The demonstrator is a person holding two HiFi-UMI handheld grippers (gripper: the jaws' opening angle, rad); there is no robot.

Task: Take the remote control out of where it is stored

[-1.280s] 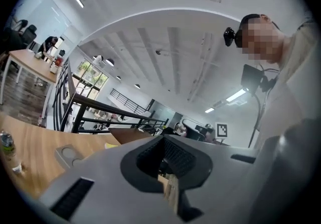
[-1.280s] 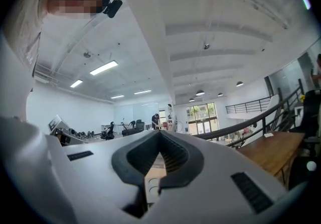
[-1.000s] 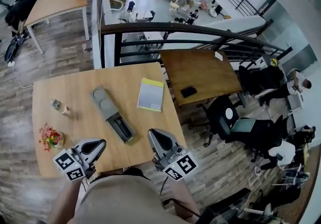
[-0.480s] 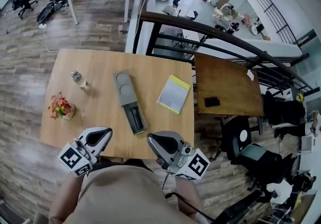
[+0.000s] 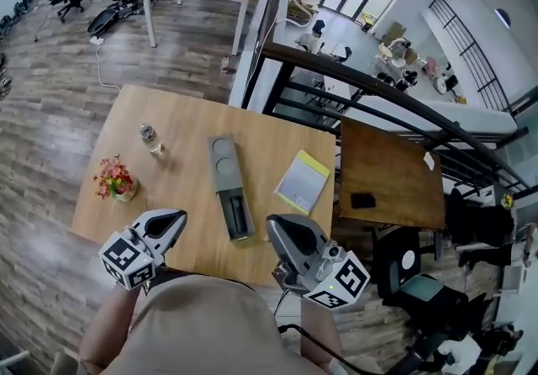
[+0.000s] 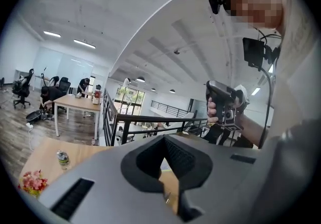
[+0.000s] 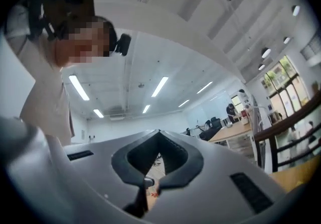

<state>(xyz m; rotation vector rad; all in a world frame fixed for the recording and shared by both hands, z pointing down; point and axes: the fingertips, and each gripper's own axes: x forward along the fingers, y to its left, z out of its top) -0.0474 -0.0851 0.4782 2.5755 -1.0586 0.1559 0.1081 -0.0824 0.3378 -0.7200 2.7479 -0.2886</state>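
Note:
A long grey case (image 5: 225, 170) lies open on the wooden table (image 5: 176, 117), and the black remote control (image 5: 238, 215) sits in its near end. My left gripper (image 5: 165, 224) hovers over the table's near edge, left of the case, shut and empty. Shut and empty too, my right gripper (image 5: 292, 235) is off the near right corner, to the right of the remote. In the left gripper view the left gripper (image 6: 164, 137) points level across the table at the right gripper (image 6: 223, 101), held in a hand. In its own view the right gripper (image 7: 159, 131) tilts up toward the ceiling.
A yellow-green notebook (image 5: 303, 182) lies right of the case. A small bottle (image 5: 150, 137) and a flower pot (image 5: 116, 180) stand on the table's left side. A darker table (image 5: 391, 176) with a black item (image 5: 363, 199) stands to the right, and a black railing (image 5: 353, 83) runs behind.
The head view has swung, so the table now sits higher and more central. The right gripper has risen and shifted right, its tip tilting up. The left gripper has turned a little.

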